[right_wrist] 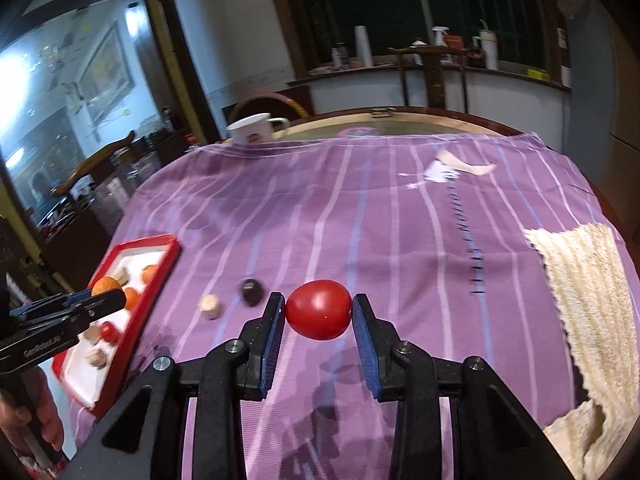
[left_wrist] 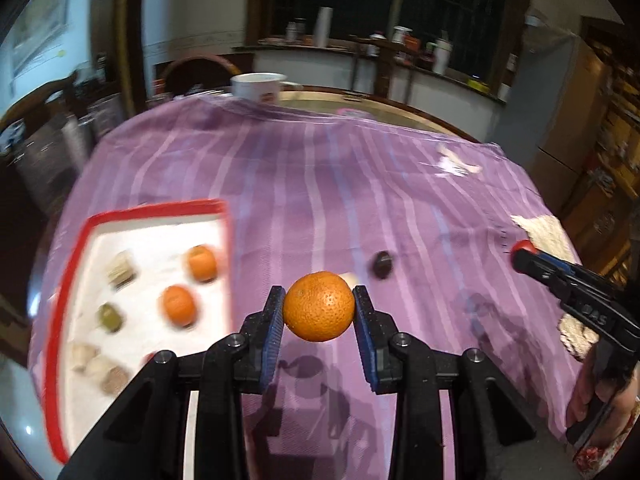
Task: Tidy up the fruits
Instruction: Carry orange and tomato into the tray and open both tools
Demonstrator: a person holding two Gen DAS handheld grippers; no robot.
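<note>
A: Left wrist view. Your left gripper [left_wrist: 319, 307] is clenched on an orange [left_wrist: 319, 306], lifted clear of the cloth [left_wrist: 320, 184]. The tray [left_wrist: 158, 209] lies at 9 o'clock, with two more oranges [left_wrist: 179, 305] inside.

B: And your right gripper [right_wrist: 319, 309]?

A: Right wrist view. It grasps a tomato [right_wrist: 319, 309] between both pads, also off the cloth. The tray sits far off at 9 o'clock.

B: Risks?

A: Both fruits are round and smooth, so each could probably roll out of its pads if you tilt or jolt. Squeeze harder and the tomato may split. Both of your grippers head for one tray, so they could collide.

B: Anything unclear?

A: The tray is motion-blurred in the left view, and its pale blocks cannot be identified. Your left gripper partly hides the tray in the right view. A dark lump [right_wrist: 251, 291] and a pale cube [right_wrist: 211, 305] on the cloth stay unidentified.
</note>
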